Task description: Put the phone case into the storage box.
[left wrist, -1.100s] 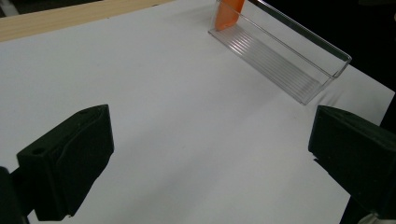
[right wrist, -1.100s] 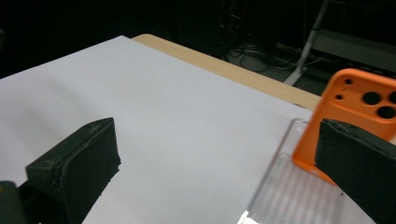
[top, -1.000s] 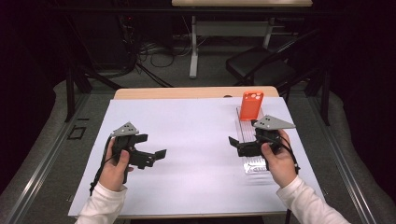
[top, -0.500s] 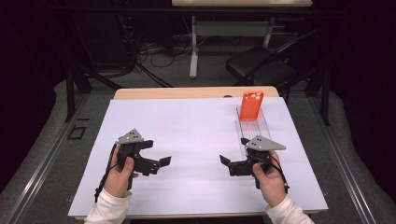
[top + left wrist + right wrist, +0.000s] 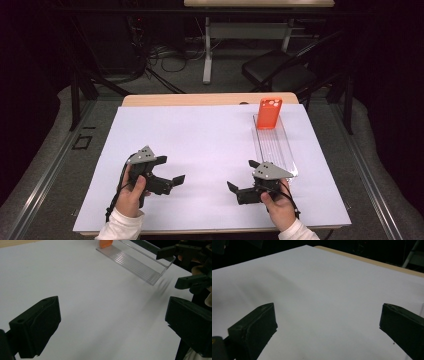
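An orange phone case (image 5: 269,113) stands upright at the far end of a clear plastic tray (image 5: 278,150) on the right of the white sheet. In the left gripper view the orange case (image 5: 105,243) and the clear tray (image 5: 140,262) lie ahead. My left gripper (image 5: 170,169) hovers near the front left, open and empty, jaws pointing right. Facing it from the front right is my right gripper (image 5: 242,175), also open and empty, just beside the tray's near end. Wide-apart jaws frame bare white sheet in the left gripper view (image 5: 112,325) and the right gripper view (image 5: 328,327).
A white sheet (image 5: 200,145) covers most of the wooden table (image 5: 200,99). Beyond the table stand a dark chair (image 5: 280,72), a desk leg and cables on the floor. The right gripper (image 5: 178,266) shows at the upper right of the left gripper view.
Both hands have drawn back toward the near edge, and the grippers now face each other more closely. The right gripper has left the tray's side. Both stayed open.
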A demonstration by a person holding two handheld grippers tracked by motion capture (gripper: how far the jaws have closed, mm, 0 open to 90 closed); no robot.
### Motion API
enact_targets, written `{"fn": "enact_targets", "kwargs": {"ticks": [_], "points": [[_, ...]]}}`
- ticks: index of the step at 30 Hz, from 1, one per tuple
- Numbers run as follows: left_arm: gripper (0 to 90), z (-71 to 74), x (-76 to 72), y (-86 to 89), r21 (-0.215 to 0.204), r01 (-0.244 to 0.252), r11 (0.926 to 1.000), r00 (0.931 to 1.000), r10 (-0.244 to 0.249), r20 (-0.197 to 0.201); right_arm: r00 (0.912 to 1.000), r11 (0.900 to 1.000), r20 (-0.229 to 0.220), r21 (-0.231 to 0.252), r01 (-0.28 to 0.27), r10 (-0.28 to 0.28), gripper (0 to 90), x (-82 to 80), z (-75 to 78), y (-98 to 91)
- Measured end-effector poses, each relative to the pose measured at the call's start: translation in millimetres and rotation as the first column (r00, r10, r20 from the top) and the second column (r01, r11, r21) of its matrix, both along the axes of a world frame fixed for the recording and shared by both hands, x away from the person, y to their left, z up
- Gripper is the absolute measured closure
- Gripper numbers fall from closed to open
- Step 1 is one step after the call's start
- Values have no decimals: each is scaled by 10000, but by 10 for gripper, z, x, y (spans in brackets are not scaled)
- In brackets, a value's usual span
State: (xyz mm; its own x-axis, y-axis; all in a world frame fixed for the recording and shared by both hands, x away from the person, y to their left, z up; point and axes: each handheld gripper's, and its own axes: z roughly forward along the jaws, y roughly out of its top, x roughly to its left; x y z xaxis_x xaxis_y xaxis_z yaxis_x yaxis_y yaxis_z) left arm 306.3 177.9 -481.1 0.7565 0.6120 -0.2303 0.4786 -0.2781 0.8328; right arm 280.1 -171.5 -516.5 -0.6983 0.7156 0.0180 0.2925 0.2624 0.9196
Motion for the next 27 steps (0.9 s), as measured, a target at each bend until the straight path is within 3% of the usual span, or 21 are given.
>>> {"fn": "enact_targets", "kwargs": {"ticks": [7,11,19,23,27], "points": [[3,-80,2,-35,83,2,10000,10000,-2,50,9992,9993,-178,-48,-360,359,7,-28,-115,53],[4,-133,13,-65,-52,-31,10000,10000,31,82,9993,9993,-116,-117,-368,366,11,-23,-165,66],[4,-236,42,-96,197,88,9998,9999,-89,75,9995,9995,-99,-86,-300,299,20,-27,-232,74],[3,-265,59,-82,-133,-30,9999,10000,30,-44,9994,9993,-77,-151,-341,340,22,-25,-260,85],[4,-278,66,-71,-164,-77,9998,9999,76,-110,9994,9992,-72,-163,-354,353,24,-22,-277,89]]}}
